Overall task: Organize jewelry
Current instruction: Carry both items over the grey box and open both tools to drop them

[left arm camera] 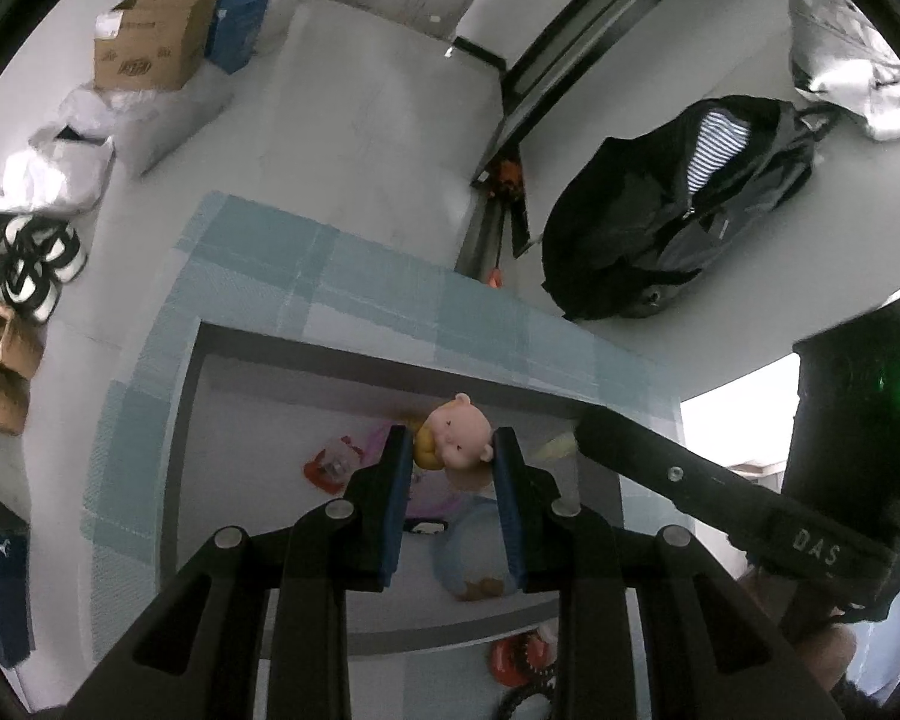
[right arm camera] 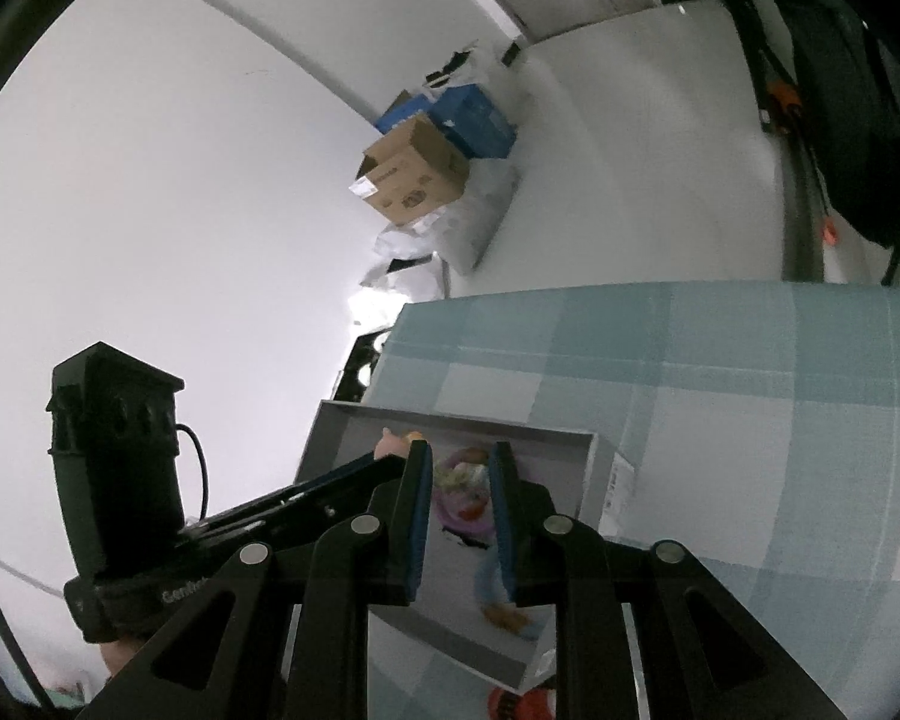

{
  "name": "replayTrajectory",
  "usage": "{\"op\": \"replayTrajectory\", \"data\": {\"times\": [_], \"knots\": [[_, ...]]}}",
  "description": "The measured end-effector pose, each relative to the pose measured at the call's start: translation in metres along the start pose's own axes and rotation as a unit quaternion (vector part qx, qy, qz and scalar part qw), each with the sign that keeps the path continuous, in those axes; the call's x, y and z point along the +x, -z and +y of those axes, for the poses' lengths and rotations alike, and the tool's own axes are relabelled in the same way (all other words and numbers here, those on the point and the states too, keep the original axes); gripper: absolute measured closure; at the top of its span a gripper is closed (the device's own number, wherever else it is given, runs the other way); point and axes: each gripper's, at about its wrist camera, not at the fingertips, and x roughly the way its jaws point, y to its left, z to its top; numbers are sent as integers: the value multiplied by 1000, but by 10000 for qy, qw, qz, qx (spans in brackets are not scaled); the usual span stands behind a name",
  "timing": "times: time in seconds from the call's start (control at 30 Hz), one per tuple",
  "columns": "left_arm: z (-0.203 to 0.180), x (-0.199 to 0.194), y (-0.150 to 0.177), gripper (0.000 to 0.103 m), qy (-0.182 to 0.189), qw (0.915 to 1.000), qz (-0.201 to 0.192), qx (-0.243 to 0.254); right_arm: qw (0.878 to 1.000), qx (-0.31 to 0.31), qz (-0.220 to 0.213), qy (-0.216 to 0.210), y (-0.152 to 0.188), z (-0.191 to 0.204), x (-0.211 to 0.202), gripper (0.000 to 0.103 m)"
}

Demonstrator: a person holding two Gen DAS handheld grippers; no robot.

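My left gripper (left arm camera: 453, 450) is shut on a small pink doll-head charm (left arm camera: 457, 439) with a yellow part, held above a grey open box (left arm camera: 186, 420). Inside the box lie a red-and-white packet (left arm camera: 330, 463), a pale blue round piece (left arm camera: 474, 558) and pink items. My right gripper (right arm camera: 461, 468) hovers over the same box (right arm camera: 330, 432), its jaws a narrow gap apart with nothing between them; a purple ring-shaped piece (right arm camera: 462, 513) lies below. The doll head also shows in the right wrist view (right arm camera: 393, 446). A red-and-black item (left arm camera: 519, 657) lies outside the box.
The box sits on a blue checked cloth (left arm camera: 390, 288) over a table. On the floor are a black backpack (left arm camera: 678, 210), cardboard and blue boxes (left arm camera: 150, 42), shoes (left arm camera: 30, 264) and white bags. The right gripper's body (left arm camera: 720, 498) crosses the left wrist view.
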Motion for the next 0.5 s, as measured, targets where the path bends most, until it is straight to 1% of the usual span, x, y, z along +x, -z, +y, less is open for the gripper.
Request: {"op": "replayTrajectory", "data": {"times": [0.03,0.07,0.1,0.13,0.23,0.27,0.37,0.5], "knots": [[2,1,0,76,52,9999,31,-85,10000,27,-12,-15,0,0,-1,83],[3,1,0,68,144,9997,56,-168,10000,34,1,-17,0,0,-3,81],[5,0,0,61,237,9994,72,-258,10000,31,-1,11,0,1,-4,78],[6,-2,0,51,299,9991,53,-311,10000,27,-20,20,0,1,-5,69],[3,-10,2,51,237,9993,-85,-261,9999,-37,-143,-8,2,3,-13,67],[1,-13,2,51,191,9995,-122,-219,9998,-55,-175,10,2,4,-15,62],[-1,-20,4,51,40,9995,-279,-137,9995,-72,-294,27,4,5,-22,58],[-5,-25,7,50,-197,9991,-369,-7,9992,-79,-385,13,6,7,-30,54]]}}
